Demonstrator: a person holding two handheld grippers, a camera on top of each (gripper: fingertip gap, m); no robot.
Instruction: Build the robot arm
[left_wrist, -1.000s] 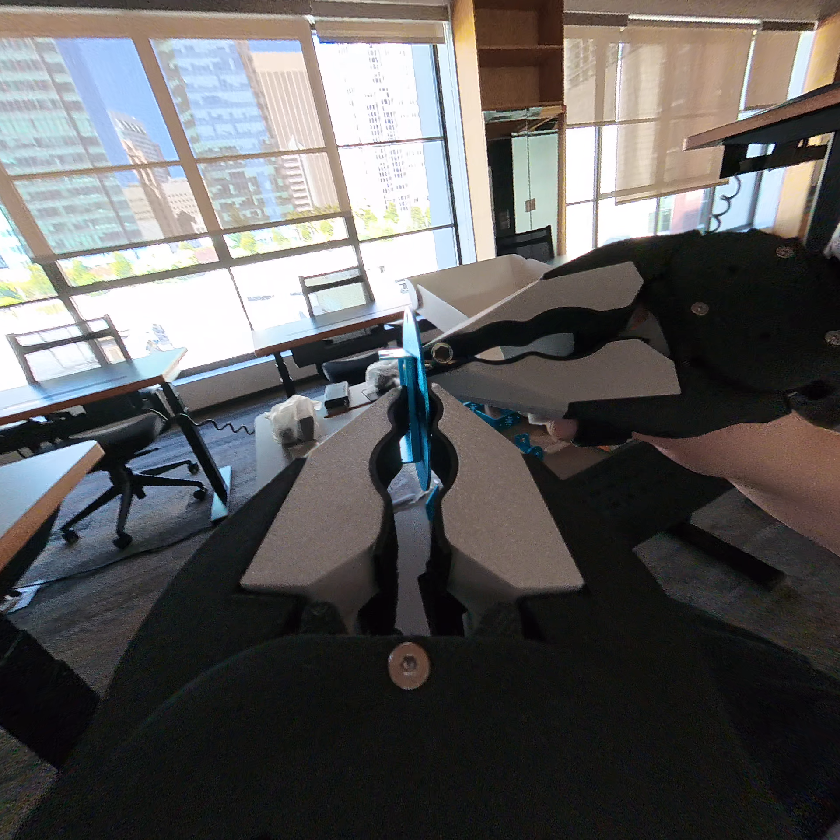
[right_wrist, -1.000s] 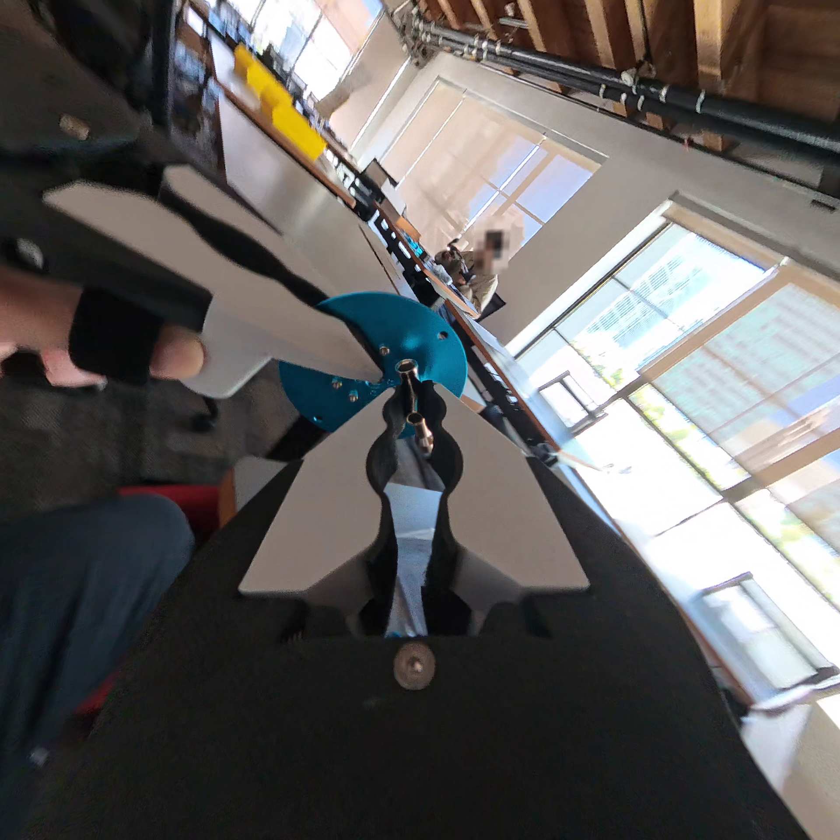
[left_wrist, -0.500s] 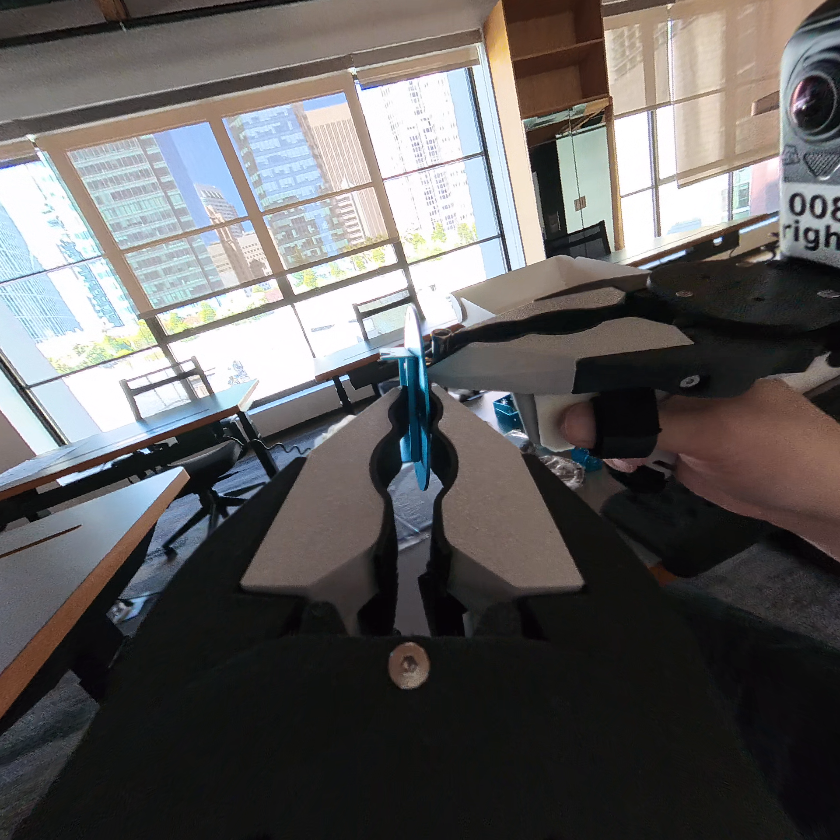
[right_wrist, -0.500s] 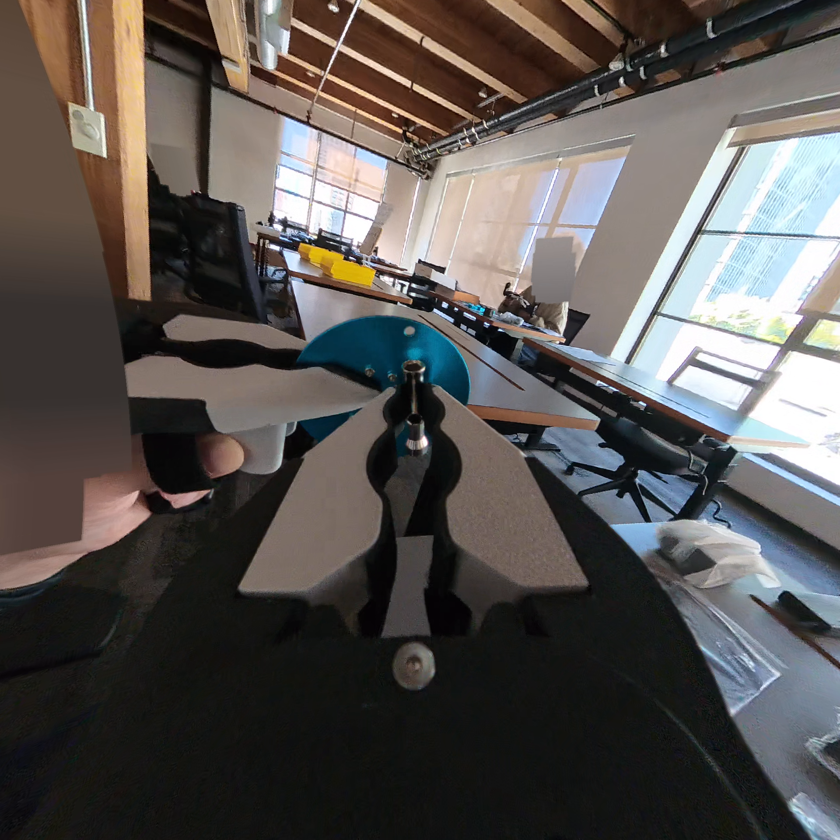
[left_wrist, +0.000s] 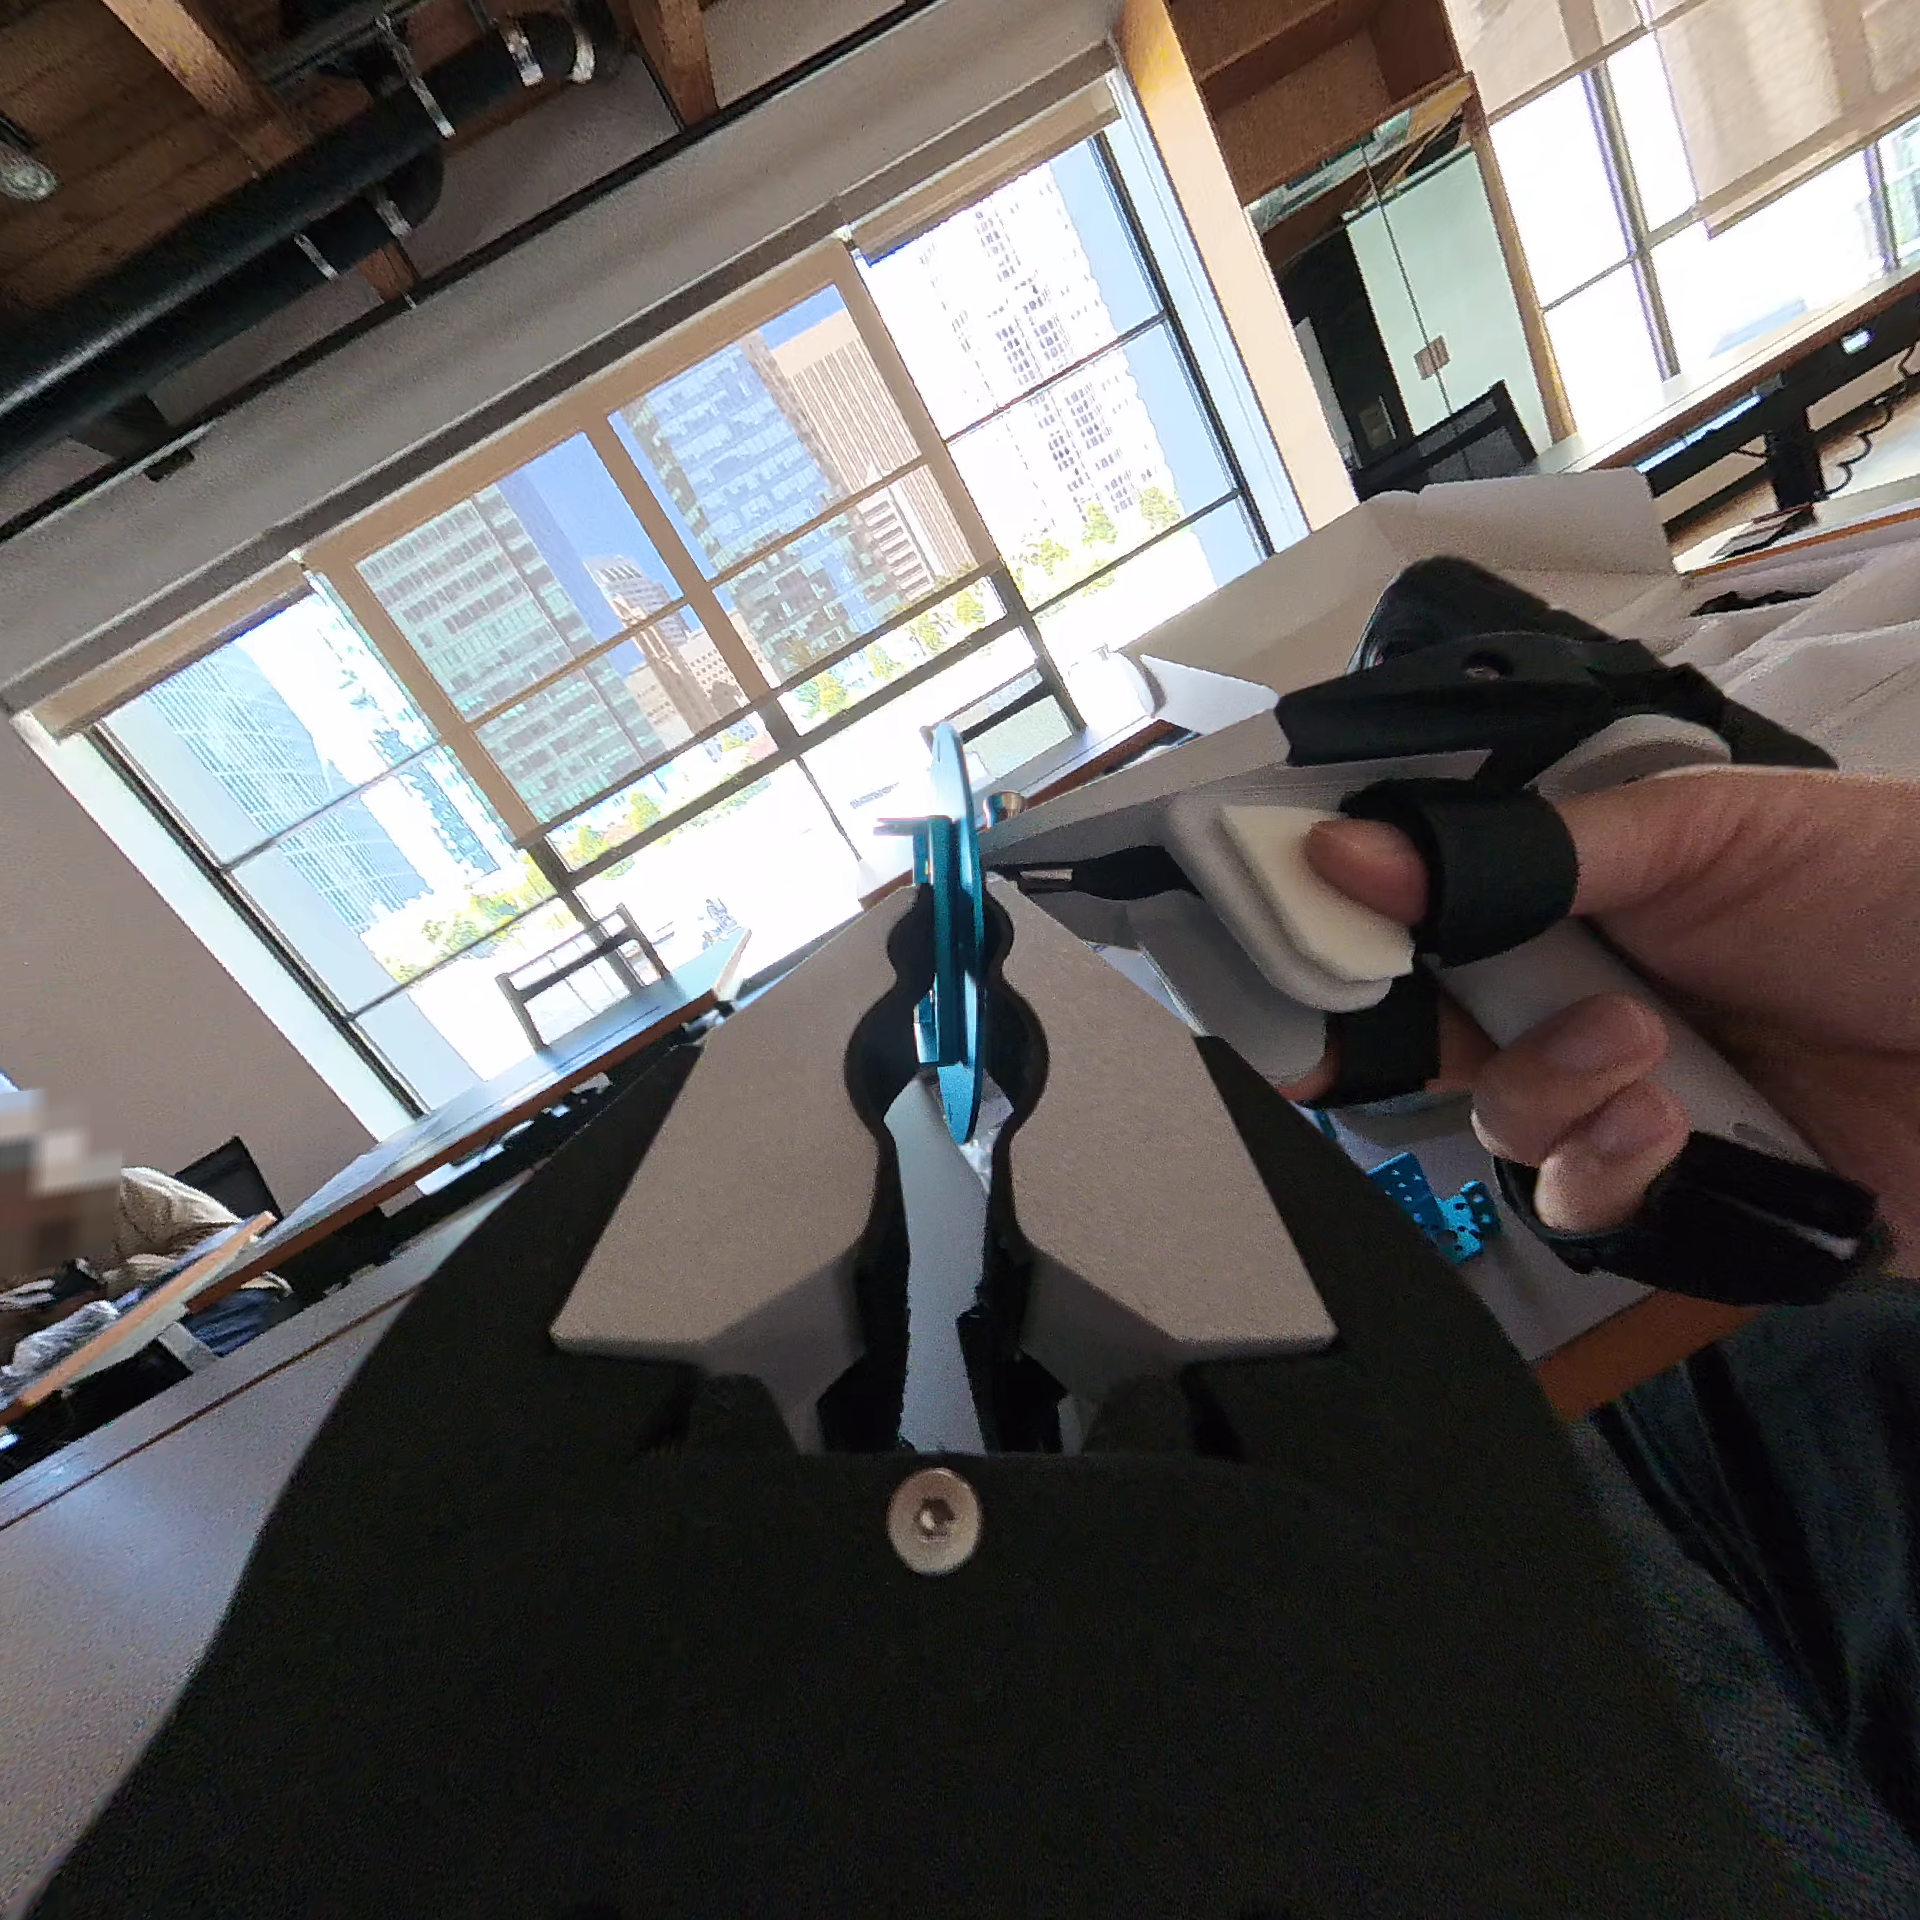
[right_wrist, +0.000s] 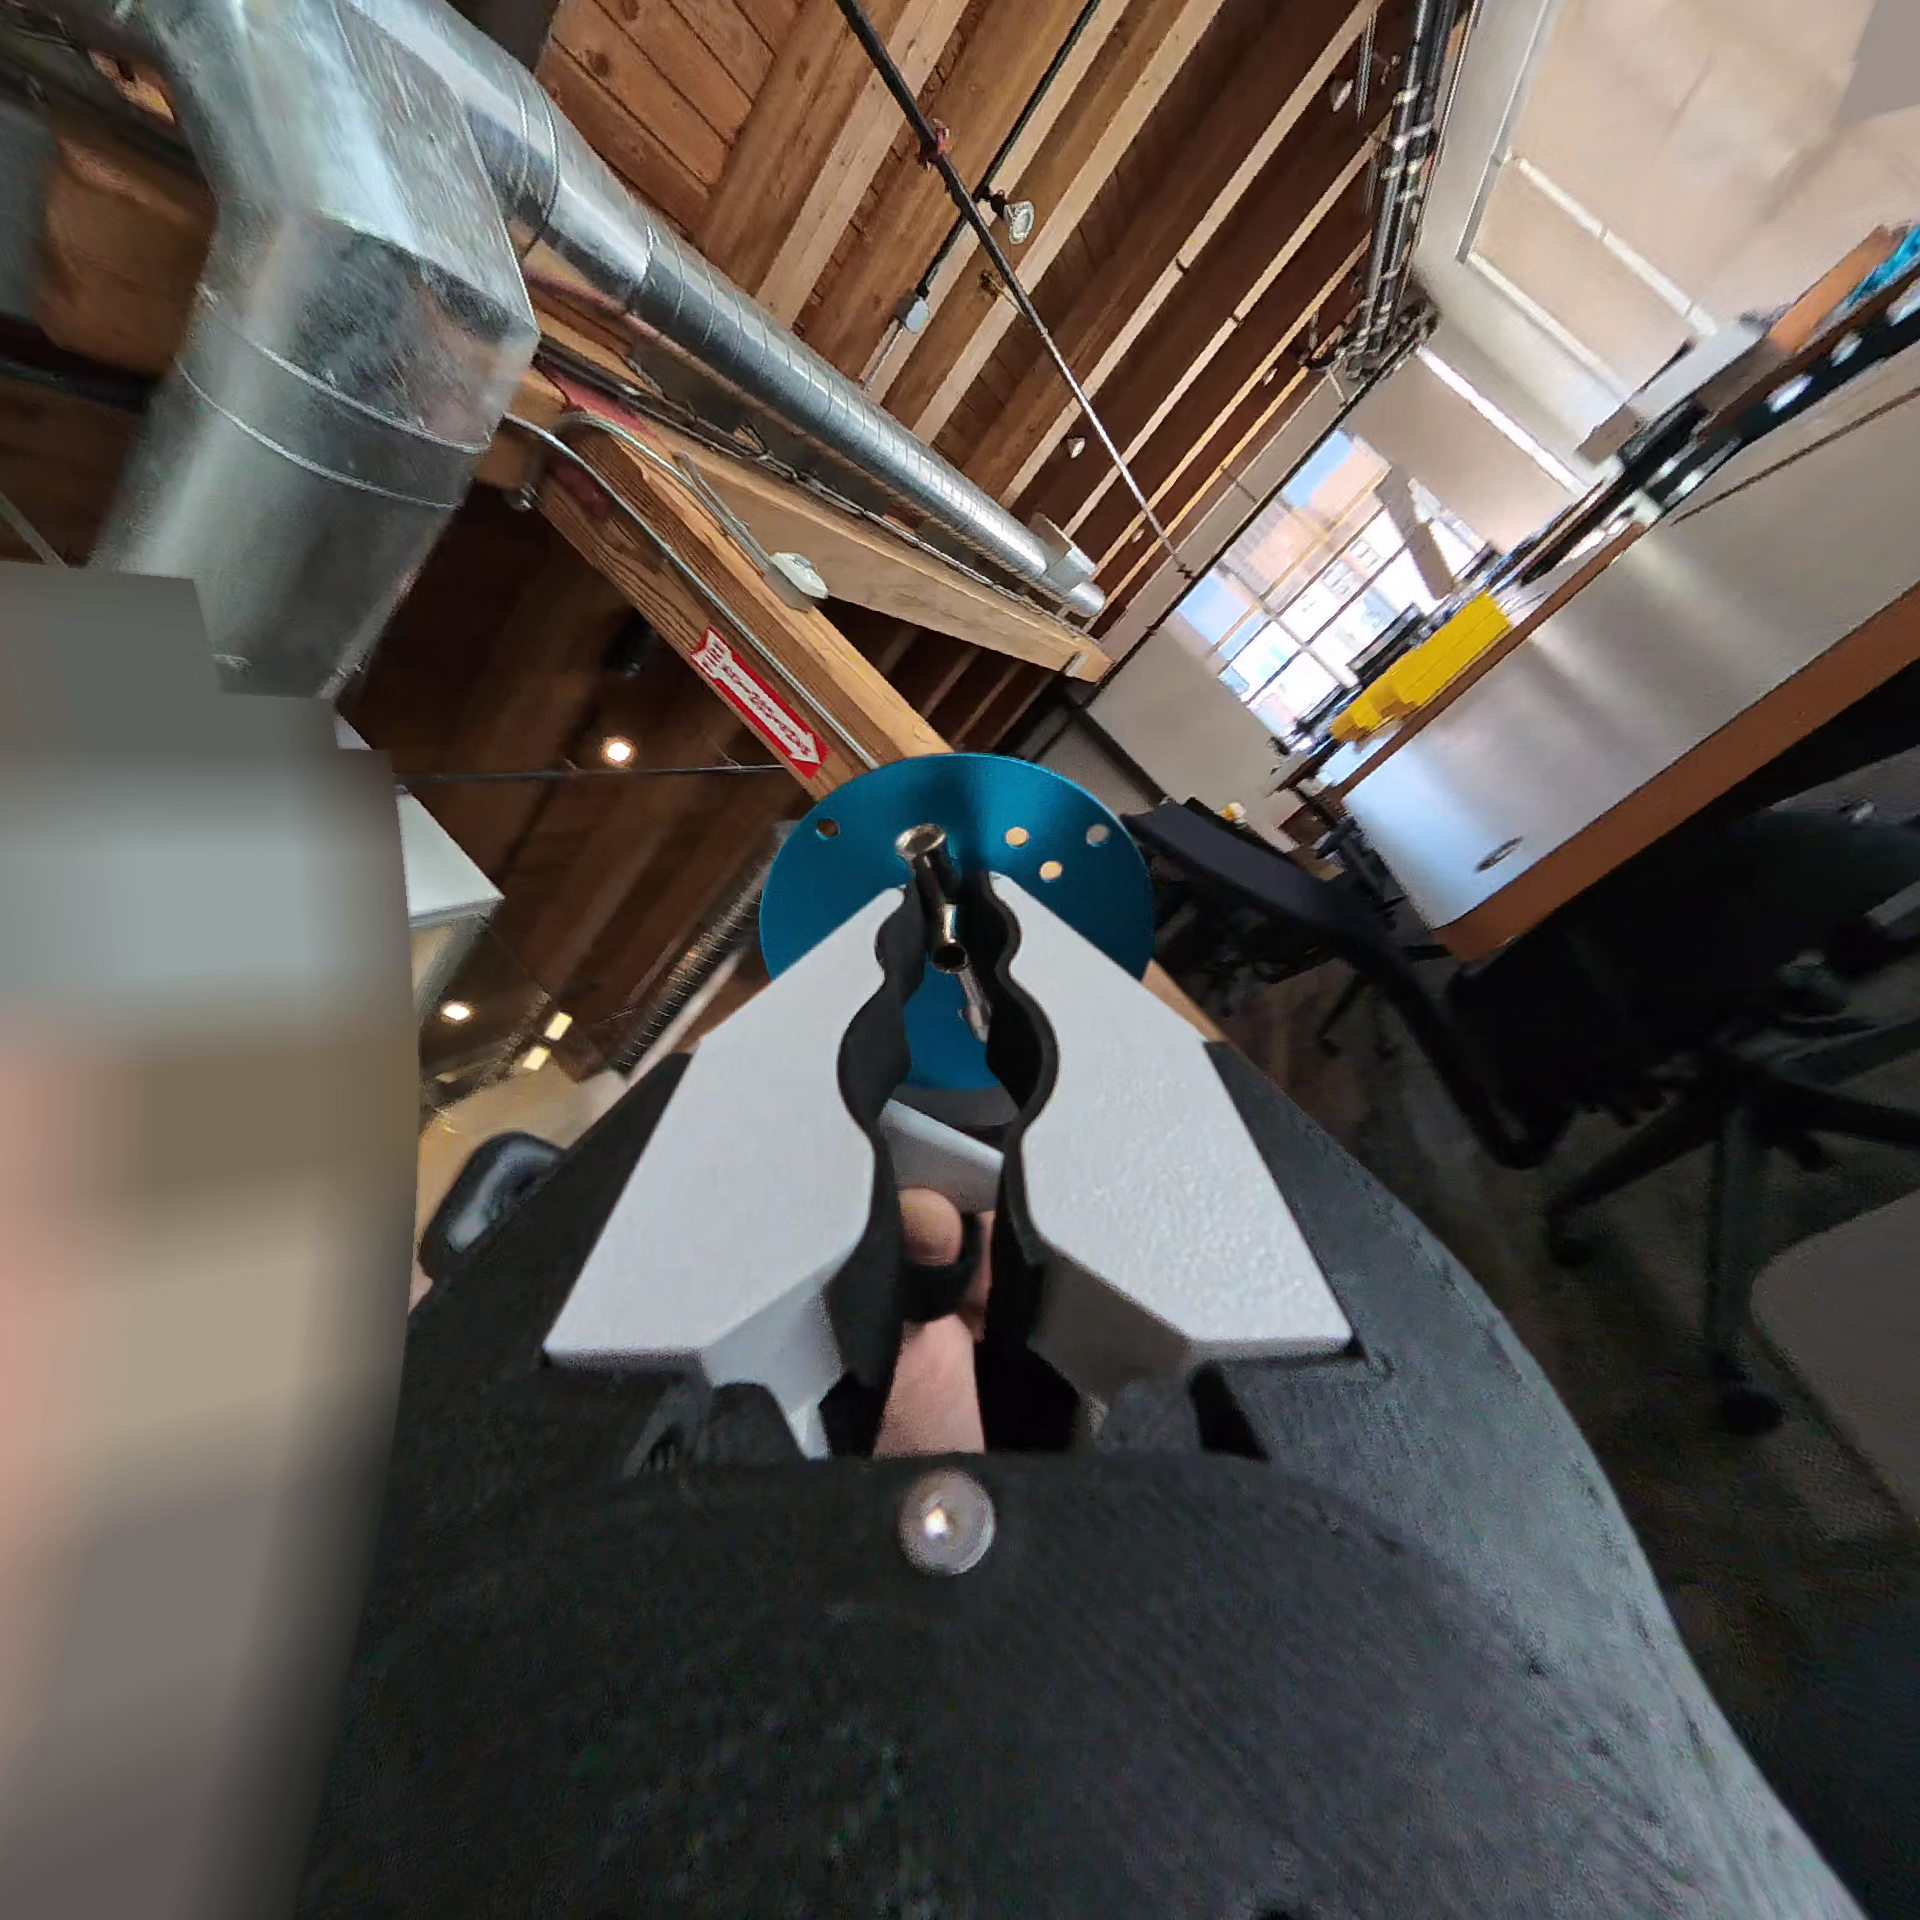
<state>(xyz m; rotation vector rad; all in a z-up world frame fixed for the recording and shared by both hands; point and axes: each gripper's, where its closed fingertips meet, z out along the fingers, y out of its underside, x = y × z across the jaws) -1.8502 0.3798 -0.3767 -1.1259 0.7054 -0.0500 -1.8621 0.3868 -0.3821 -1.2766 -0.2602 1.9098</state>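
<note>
My left gripper (left_wrist: 953, 894) is shut on a blue metal disc (left_wrist: 958, 997), which it holds edge-on in the air. My right gripper (left_wrist: 1013, 836), held by a hand (left_wrist: 1714, 935), comes in from the right with its tips against the disc's face. In the right wrist view the right gripper (right_wrist: 943, 891) is shut on a small metal screw (right_wrist: 943, 914). The screw's end sits at a hole near the middle of the blue disc (right_wrist: 1081, 883), which has several small holes. The left gripper is mostly hidden below the disc there.
A white table with an orange edge (left_wrist: 1621, 1340) lies at right, with blue perforated parts (left_wrist: 1439, 1210) and an open white box (left_wrist: 1475, 561). Desks, yellow bins (right_wrist: 1423, 665) and office chairs (right_wrist: 1714, 1091) stand around. A person sits at far left (left_wrist: 156, 1216). My two grippers' fingertips are within a few centimetres of each other.
Both grippers have tilted and turned together, so the views now point more to the ceiling. The screw stays against the disc, and both grips are unchanged.
</note>
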